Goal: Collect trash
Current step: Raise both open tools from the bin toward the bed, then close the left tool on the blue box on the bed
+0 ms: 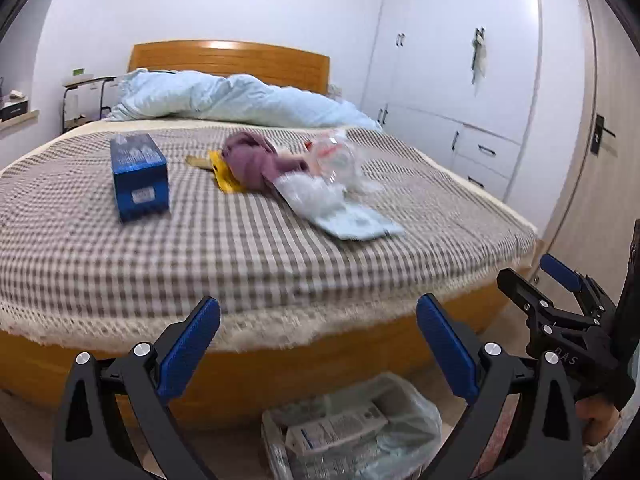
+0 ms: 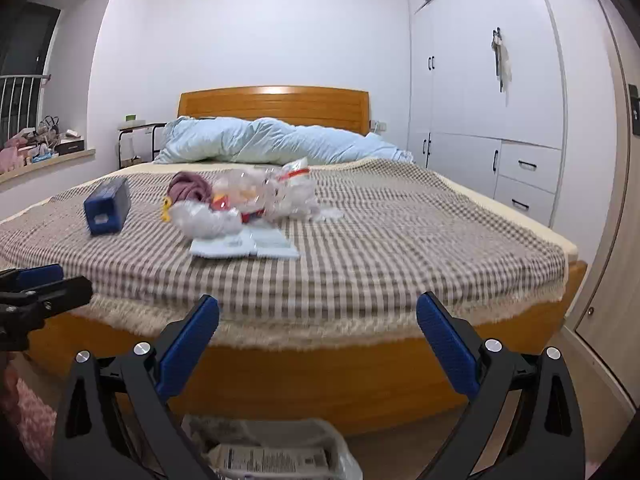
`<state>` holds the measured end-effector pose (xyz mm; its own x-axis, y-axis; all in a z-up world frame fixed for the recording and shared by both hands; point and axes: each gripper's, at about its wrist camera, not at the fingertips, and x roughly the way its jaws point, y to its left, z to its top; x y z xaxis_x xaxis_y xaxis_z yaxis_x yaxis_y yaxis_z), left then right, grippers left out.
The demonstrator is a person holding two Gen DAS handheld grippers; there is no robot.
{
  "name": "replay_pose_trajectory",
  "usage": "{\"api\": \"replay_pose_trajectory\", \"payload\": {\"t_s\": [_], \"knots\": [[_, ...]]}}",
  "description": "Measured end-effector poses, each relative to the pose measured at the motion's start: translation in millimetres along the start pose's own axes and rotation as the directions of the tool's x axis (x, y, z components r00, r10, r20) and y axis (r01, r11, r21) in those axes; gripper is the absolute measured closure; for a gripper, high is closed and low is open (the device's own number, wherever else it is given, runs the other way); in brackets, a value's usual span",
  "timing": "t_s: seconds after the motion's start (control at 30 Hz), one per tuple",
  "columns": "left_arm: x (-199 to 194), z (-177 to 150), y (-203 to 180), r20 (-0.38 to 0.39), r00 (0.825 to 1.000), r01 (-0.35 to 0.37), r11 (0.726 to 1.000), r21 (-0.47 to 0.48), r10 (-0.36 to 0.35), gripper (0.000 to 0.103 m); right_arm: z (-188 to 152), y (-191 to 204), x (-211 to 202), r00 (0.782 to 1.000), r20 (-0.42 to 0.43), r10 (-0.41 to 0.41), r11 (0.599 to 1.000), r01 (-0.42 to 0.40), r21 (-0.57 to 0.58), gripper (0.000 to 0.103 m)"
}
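Clear bag (image 1: 404, 408) holding white packets (image 1: 336, 432), blue box (image 1: 138, 176) on bed (image 1: 200, 248)

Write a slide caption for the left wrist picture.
Open left gripper hovers above a trash bag, facing a bed strewn with litter.

Both wrist views face the bed (image 1: 280, 248) foot-on.

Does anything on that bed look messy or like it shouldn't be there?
Yes. A heap of litter sits mid-bed: a crumpled clear plastic bottle, plastic wrappers, a flat pale blue packet and a yellow wrapper, tangled with a purple cloth. A blue box stands apart. The quilt lies bunched by the headboard.
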<state>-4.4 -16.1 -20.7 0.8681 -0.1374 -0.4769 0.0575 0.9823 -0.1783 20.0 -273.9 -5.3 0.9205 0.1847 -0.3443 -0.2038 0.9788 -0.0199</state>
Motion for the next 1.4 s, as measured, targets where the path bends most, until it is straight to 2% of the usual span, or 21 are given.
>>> {"api": "replay_pose_trajectory", "payload": {"t_s": [0.23,0.33,0.43,0.5,0.53,0.6,0.67,0.8,0.93,1.07,1.13,1.2,1.33,1.4], "knots": [[10.5,33.0,24.5,0.04,0.995,-0.085,0.995,-0.058,0.087,0.008,24.3,1.3,26.9,1.0,0.025,0.001,0.999,-0.002,0.038,0.008],[16.0,46.7,37.8,0.057,0.987,-0.149,0.987,-0.065,0.153,0.008,25.9,3.1,39.5,1.0,0.007,0.003,0.998,-0.003,0.062,0.008],[24.1,57.8,48.5,0.077,0.962,-0.256,0.964,-0.072,0.261,0.008,25.6,8.8,47.7,1.0,-0.009,0.004,0.998,-0.003,0.061,0.008],[32.1,64.2,53.9,0.094,0.938,-0.328,0.942,-0.063,0.333,0.008,22.9,12.6,53.7,1.0,-0.022,-0.001,0.998,0.002,0.058,0.008],[38.4,67.8,57.0,0.095,0.921,-0.374,0.926,-0.058,0.378,0.008,21.1,13.6,55.6,1.0,-0.028,-0.002,0.998,0.003,0.06,0.008],[47.9,71.9,67.4,0.086,0.9,-0.423,0.904,-0.066,0.427,0.008,16.4,14.2,58.3,0.999,-0.037,-0.004,0.998,0.007,0.063,0.008],[58.8,75.5,80.3,0.056,0.886,-0.454,0.887,-0.09,0.459,0.008,11.8,15.7,61.2,0.999,-0.052,-0.01,0.998,0.013,0.063,0.008],[78.2,81.3,100.9,-0.006,0.872,-0.485,0.862,-0.147,0.49,0.008,3.7,16.1,65.4,0.997,-0.073,-0.01,0.997,0.016,0.075,0.008],[87.0,89.1,104.7,0.009,0.843,-0.532,0.837,-0.127,0.537,0.008,0.1,20.9,68.7,0.997,-0.076,-0.01,0.998,0.014,0.059,0.008],[100.9,93.4,118.2,-0.039,0.821,-0.57,0.813,-0.12,0.57,0.008,-3.7,25.0,72.6,0.996,-0.088,0.0,0.999,0.004,0.049,0.008],[104.4,91.5,126.4,-0.069,0.821,-0.571,0.81,-0.138,0.567,0.008,-4.6,26.3,74.5,0.996,-0.092,0.003,0.999,0.001,0.046,0.008],[106.7,88.3,132.9,-0.092,0.836,-0.549,0.821,-0.159,0.541,0.009,-5.4,28.8,76.3,0.995,-0.095,0.005,0.999,-0.001,0.041,0.008],[113.7,85.6,134.9,-0.105,0.856,-0.516,0.846,-0.135,0.506,0.038,-7.3,33.4,77.7,0.995,-0.099,0.01,0.999,-0.006,0.034,0.008],[113.5,84.9,135.4,-0.102,0.875,-0.484,0.864,-0.135,0.474,0.039,-7.7,36.2,77.3,0.995,-0.099,0.01,1.0,-0.007,0.022,0.008]]}}
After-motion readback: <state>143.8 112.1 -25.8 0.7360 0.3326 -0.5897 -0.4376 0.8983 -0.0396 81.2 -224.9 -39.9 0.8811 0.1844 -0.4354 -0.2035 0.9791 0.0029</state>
